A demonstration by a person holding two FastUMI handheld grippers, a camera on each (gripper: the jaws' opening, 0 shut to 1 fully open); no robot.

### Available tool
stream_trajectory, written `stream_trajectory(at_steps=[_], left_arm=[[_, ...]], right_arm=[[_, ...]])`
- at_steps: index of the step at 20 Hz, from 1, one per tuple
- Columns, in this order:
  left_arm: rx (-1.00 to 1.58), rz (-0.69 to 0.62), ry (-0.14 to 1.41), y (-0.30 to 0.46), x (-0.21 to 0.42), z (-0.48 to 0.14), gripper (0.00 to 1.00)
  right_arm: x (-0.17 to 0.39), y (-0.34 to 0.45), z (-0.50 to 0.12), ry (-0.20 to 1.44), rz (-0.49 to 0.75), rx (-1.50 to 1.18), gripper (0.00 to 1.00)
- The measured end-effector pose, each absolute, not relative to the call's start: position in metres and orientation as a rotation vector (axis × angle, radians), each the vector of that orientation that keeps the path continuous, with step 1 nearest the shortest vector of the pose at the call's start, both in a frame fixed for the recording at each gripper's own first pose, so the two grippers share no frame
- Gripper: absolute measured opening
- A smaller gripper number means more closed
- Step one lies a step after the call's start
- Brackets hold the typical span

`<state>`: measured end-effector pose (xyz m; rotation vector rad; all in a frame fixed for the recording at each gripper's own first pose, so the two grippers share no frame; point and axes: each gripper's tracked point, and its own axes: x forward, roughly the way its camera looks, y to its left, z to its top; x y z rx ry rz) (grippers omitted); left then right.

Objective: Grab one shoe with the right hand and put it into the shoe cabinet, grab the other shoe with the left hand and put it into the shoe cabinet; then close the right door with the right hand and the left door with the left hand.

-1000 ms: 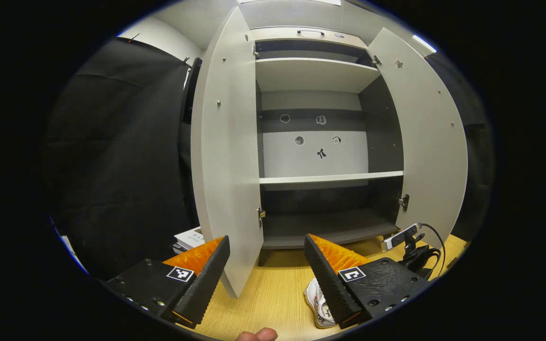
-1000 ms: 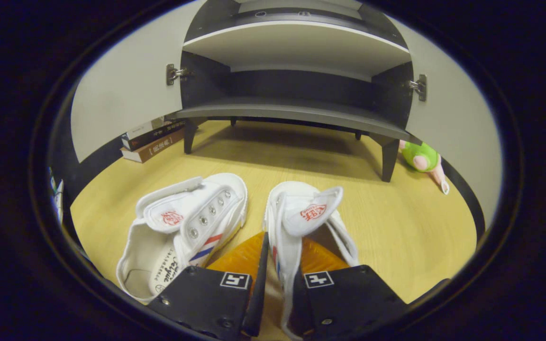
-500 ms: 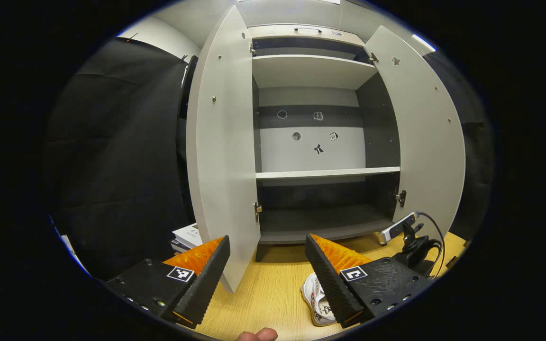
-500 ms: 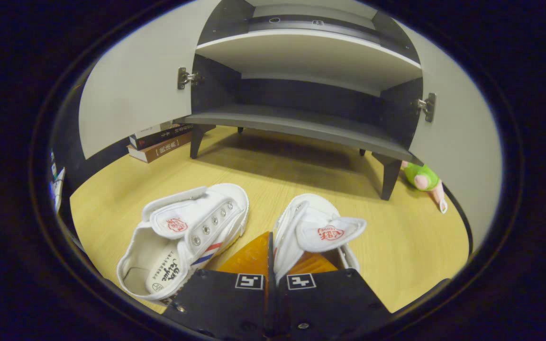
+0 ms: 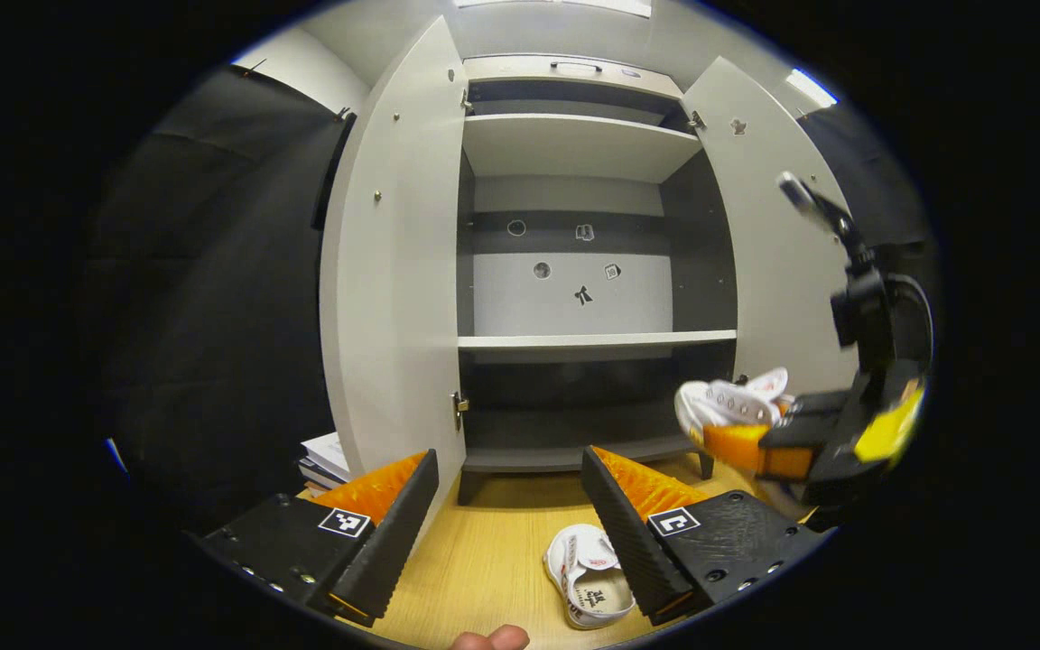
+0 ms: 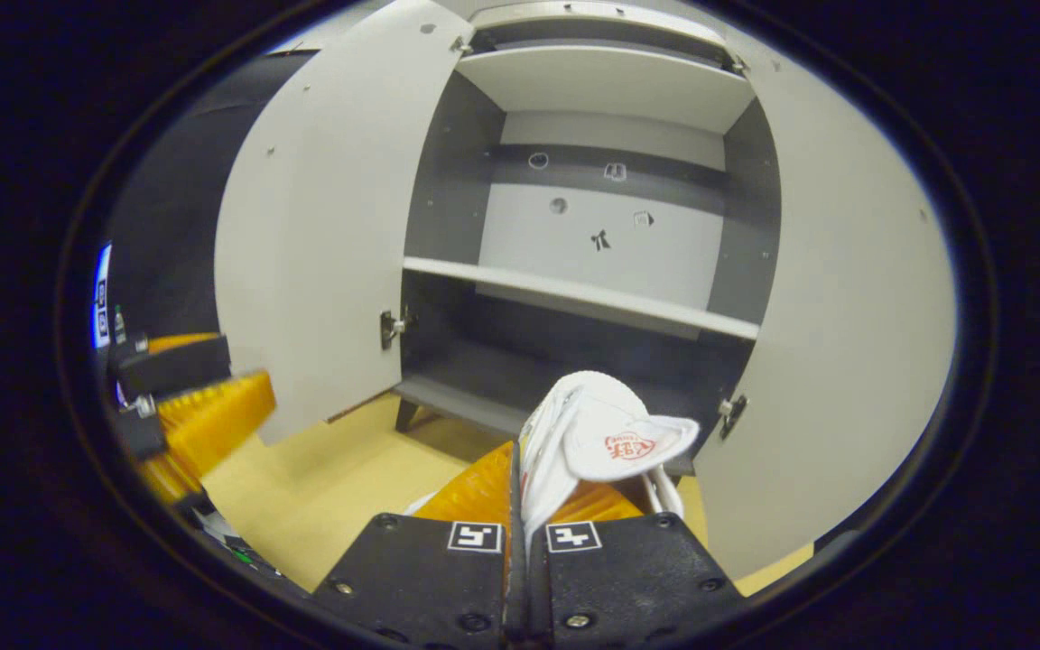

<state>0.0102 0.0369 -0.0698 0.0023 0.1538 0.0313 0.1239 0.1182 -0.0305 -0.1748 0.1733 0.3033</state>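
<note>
My right gripper [image 6: 520, 469] is shut on the side wall of a white canvas shoe [image 6: 594, 433] and holds it in the air, toe toward the open shoe cabinet's dark bottom shelf [image 6: 475, 397]. In the left gripper view the same shoe [image 5: 726, 403] hangs in the right gripper [image 5: 720, 435] just in front of the right door [image 5: 773, 262]. The other white shoe [image 5: 588, 578] lies on the wooden floor [image 5: 484, 560]. Above that shoe and slightly left of it, my left gripper [image 5: 511, 506] stands open and holds nothing. Both doors stand wide open, the left door [image 5: 389, 298] nearest my left gripper.
A stack of books [image 5: 321, 456] lies on the floor left of the cabinet, behind the left door. The cabinet has a middle shelf [image 5: 592, 341] and an upper shelf [image 5: 574, 144]. The left gripper [image 6: 245, 375] is at the left edge of the right gripper view.
The right gripper closed on one shoe, lifted it off the floor and carried it up toward the cabinet's lower opening. The left gripper stayed open and drifted a little.
</note>
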Motion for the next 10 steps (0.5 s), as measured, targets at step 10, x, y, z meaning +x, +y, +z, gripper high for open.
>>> stream_trajectory(at_steps=[10], left_arm=[[-0.029,0.025,0.143,0.038,-0.006,-0.067,0.96]], right_arm=[[0.277,0.122,0.137,0.139,0.230,-0.214,0.05]])
